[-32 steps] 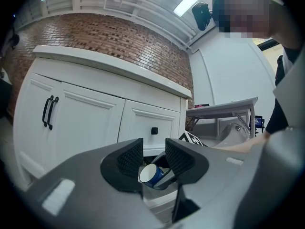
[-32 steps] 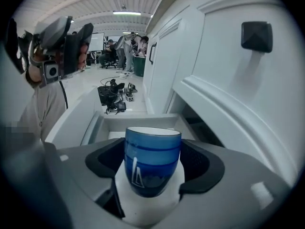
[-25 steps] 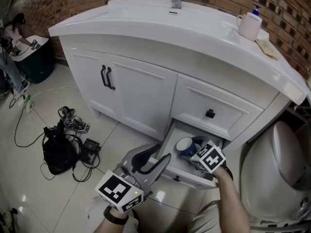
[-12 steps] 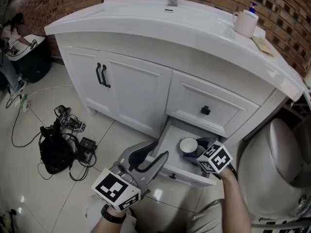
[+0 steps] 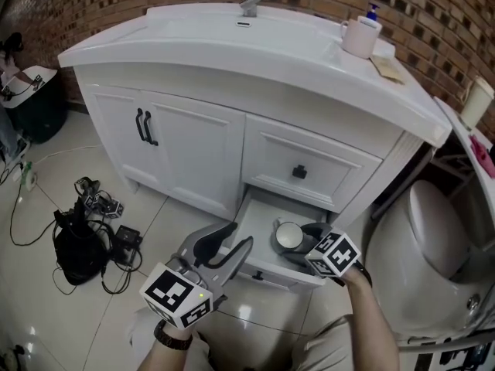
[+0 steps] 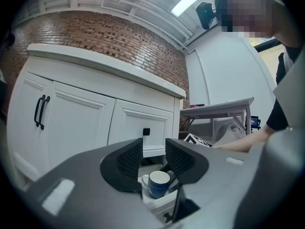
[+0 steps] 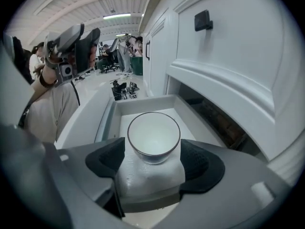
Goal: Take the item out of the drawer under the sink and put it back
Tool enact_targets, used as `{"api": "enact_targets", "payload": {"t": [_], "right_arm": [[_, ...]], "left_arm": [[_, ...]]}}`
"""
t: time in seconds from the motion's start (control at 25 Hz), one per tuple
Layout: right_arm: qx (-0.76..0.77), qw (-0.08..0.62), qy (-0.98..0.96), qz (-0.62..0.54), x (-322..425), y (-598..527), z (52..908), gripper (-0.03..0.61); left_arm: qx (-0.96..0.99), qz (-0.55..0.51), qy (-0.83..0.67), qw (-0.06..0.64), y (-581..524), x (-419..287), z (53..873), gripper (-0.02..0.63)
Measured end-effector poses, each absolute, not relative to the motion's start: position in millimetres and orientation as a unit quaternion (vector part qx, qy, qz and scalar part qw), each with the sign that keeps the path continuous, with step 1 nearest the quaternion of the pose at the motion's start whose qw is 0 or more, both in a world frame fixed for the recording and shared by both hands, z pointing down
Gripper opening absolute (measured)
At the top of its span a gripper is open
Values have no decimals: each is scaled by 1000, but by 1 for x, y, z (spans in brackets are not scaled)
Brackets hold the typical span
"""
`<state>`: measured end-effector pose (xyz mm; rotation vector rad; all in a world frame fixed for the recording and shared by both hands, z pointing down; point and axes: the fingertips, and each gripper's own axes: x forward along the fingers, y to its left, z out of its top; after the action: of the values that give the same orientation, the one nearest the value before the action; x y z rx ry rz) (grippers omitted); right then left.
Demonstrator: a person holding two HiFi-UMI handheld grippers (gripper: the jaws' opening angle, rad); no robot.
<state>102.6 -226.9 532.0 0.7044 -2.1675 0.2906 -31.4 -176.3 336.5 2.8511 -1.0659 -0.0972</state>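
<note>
mug (image 5: 290, 236): sitting upright in the open drawer (image 5: 255, 221) under the sink (image 5: 232, 31) | right claw (image 7: 152, 152): spreading wide around the mug, not pinching it, seemingly lining up a lift | left claw (image 6: 153, 152): parted, empty, hanging back clear of the drawer

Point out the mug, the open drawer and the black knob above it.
mug (image 5: 289, 236): head view, its white inside.
open drawer (image 5: 259, 216): head view, its bare floor.
black knob (image 5: 299, 171): head view, its middle.
</note>
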Motion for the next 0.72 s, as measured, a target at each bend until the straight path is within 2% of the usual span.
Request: {"api": "enact_targets", "payload": {"t": [0.24,0.4,0.52,0.64,0.72], "right_arm": [[331,362,-869,65,121,-216,484,368],[408,255,-877,-23,131,-200,402,364],[431,172,-884,-54,135,-171,348,317],[428,117,-894,-57,135,-140,321,251],[447,98,-887,-65,142,-123,312,250]], "left_arm": [[937,-30,-345,43,-170,-27,335,161],[938,-32,-344,35,-166,-26,332,161],[939,-34,-341,32,-162,-23,334,161],[940,-30,-339,28,-154,-17,327,161],[941,-31,-335,25,-147,-12,320,161]]}}
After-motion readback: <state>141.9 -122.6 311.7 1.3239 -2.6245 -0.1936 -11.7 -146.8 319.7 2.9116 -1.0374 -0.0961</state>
